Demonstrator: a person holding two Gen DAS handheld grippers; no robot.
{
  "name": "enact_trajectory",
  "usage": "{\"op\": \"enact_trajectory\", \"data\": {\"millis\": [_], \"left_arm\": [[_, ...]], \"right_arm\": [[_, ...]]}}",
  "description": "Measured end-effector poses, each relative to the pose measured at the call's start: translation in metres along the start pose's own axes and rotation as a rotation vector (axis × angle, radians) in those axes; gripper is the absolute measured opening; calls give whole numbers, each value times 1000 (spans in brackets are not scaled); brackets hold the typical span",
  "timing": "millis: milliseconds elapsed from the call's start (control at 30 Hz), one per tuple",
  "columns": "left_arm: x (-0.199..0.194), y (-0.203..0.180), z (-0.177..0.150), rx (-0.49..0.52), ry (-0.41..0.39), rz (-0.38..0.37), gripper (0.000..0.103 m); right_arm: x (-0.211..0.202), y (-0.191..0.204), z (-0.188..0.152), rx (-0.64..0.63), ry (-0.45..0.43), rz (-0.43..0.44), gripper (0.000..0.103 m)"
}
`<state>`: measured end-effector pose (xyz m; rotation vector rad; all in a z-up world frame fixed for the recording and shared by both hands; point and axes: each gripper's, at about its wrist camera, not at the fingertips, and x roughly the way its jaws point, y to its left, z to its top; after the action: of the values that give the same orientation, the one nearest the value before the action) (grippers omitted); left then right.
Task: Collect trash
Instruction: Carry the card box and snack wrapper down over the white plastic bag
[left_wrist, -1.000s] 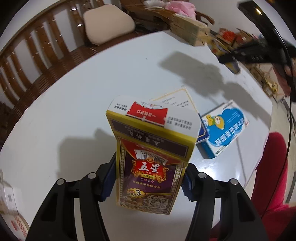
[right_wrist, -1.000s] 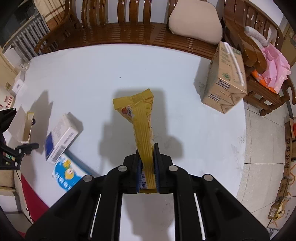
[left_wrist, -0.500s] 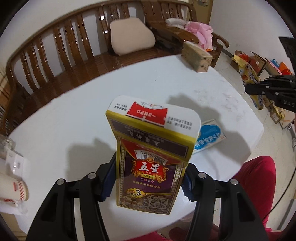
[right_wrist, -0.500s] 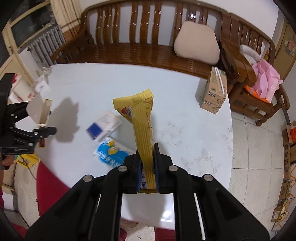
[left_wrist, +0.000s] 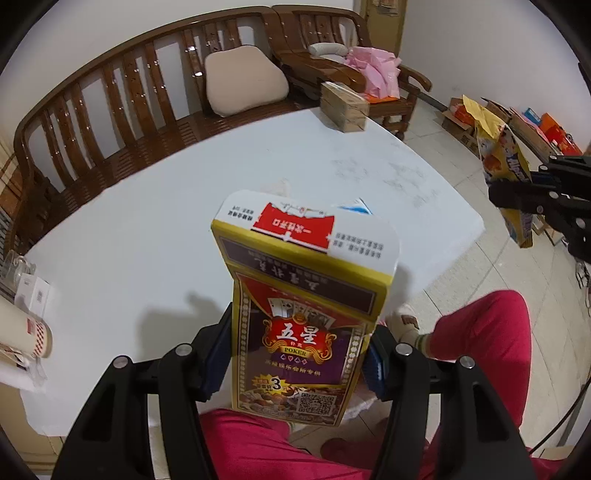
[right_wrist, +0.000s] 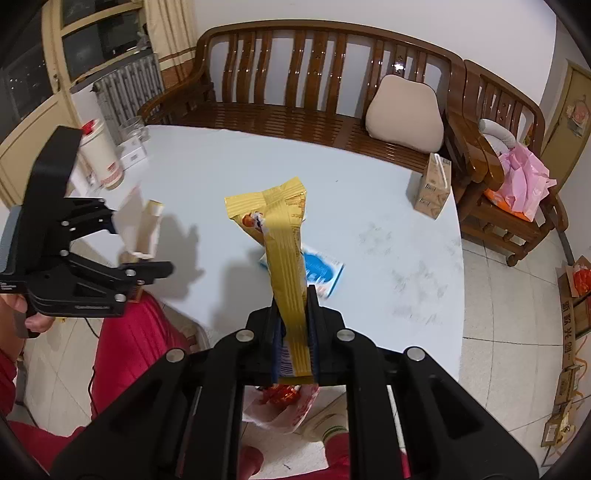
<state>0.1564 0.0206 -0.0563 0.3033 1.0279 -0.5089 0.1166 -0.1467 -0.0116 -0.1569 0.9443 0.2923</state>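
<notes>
In the left wrist view my left gripper (left_wrist: 295, 356) is shut on a yellow and purple poker card box (left_wrist: 303, 321), held upright above the near edge of the white table (left_wrist: 147, 229) and a person's red trousers (left_wrist: 480, 343). My right gripper (right_wrist: 293, 332) is shut on a flattened yellow snack wrapper (right_wrist: 282, 236), which sticks up between its pads. Each gripper shows in the other's view: the left gripper (right_wrist: 142, 245) with the card box (right_wrist: 142, 225), and the right gripper (left_wrist: 532, 192) with the wrapper (left_wrist: 504, 162). A blue and white box (right_wrist: 321, 273) lies on the table.
A brown carton (right_wrist: 432, 192) stands at the table's far right corner. A paper cup (right_wrist: 105, 162) and a glass jar (right_wrist: 135, 129) sit at its left end. A white plastic bag with red print (right_wrist: 284, 406) lies low by the person's legs. A wooden bench (right_wrist: 295, 92) runs behind the table.
Both grippers have lifted and drawn back from the table toward the person's legs, each still holding its item. The table and the blue and white box now look farther off.
</notes>
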Motion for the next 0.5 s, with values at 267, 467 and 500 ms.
{"op": "enact_trajectory", "data": {"millis": [267, 467, 500], "left_arm": [[-8, -32, -36, 16, -26, 3, 57], [-12, -56, -59, 30, -52, 18, 58], [-13, -58, -62, 33, -54, 17, 58]], "right_arm": [[-10, 28, -39, -19, -3, 13, 12], [-14, 47, -66, -38, 5, 20, 12], [-14, 49, -68, -38, 7, 21, 12]]}}
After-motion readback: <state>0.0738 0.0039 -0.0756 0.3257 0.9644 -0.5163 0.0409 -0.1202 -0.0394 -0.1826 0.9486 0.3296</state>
